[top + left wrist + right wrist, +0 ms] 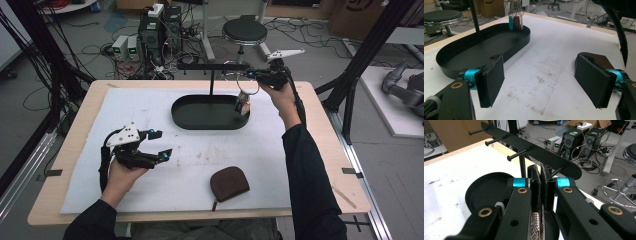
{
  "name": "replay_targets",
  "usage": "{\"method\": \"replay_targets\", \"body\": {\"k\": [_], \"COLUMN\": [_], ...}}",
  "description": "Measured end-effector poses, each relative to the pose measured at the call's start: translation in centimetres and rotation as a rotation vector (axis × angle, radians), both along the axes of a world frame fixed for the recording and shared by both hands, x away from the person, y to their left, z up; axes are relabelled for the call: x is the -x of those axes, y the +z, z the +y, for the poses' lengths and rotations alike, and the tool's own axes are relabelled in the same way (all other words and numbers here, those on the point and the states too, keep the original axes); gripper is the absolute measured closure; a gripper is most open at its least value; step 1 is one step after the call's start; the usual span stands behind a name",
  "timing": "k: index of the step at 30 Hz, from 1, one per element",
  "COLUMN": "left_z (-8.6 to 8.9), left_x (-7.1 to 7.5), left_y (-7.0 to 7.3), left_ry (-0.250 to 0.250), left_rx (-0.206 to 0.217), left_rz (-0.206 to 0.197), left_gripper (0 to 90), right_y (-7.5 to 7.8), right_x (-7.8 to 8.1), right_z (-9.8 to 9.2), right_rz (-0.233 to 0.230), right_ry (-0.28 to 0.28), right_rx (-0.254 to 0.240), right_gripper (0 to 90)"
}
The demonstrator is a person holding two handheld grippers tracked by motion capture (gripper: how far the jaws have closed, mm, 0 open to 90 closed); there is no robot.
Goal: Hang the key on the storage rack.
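My right gripper (252, 75), upper right of the high view, is clamped on a key ring (248, 86); its keys (243, 105) dangle over the right end of the black tray (200, 122), beside the peg rack (529, 147). My left gripper (159, 144) rests wide apart at lower left, holding nothing, on the counter (200, 160).

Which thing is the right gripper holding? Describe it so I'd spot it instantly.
Start at the black oval tray on the white mat. At its right end, below the right gripper, hangs a key ring with coloured tags. It is the one dangling thing; the brown pouch lies flat.
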State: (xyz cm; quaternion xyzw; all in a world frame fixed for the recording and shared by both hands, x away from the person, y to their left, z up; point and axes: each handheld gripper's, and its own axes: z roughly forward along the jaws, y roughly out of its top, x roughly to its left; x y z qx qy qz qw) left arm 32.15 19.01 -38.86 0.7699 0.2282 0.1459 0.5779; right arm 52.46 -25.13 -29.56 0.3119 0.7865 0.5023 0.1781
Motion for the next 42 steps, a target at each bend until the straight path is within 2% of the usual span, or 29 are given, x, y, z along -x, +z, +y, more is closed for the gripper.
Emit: {"method": "replay_targets", "body": {"k": [3,5,9,23,32,38,39,42], "left_z": [-0.08,-0.10,-0.13,0.08,0.02,0.15,0.15,0.05], "left_x": [0.02,0.02,-0.01,0.14,0.23,0.29,0.29,0.26], "left_y": [-0.03,-0.04,-0.09,0.07,0.06,0.08,0.07,0.06], "left_ry": [0.001,0.000,0.005,0.004,0.002,-0.001,-0.002,-0.005], "left_rx": [0.000,-0.001,-0.003,-0.004,-0.004,-0.004,-0.002,-0.004], "left_rz": [0.001,0.002,0.002,-0.008,-0.005,-0.005,-0.004,-0.005], "left_gripper": [23.9,24.0,23.9,23.9,23.9,24.0,23.9,24.0], "right_y": [-0.08,-0.11,-0.15,-0.30,-0.41,-0.32,-0.29,-0.29], "right_x": [-0.15,-0.30,-0.37,-0.58,-0.61,-0.54,-0.49,-0.43], "right_z": [-0.08,-0.09,0.04,-0.09,0.13,0.22,0.21,0.32], "right_rz": [-0.002,0.015,0.006,0.010,-0.001,-0.019,-0.019,-0.021], "right_ry": [-0.009,-0.008,-0.009,-0.024,-0.034,-0.047,-0.057,-0.067], "right_rx": [-0.001,0.007,0.025,0.032,0.045,0.032,0.056,0.077], "right_gripper": [87.9,87.9,87.9,87.7,87.1,86.9,86.7,86.6]}}
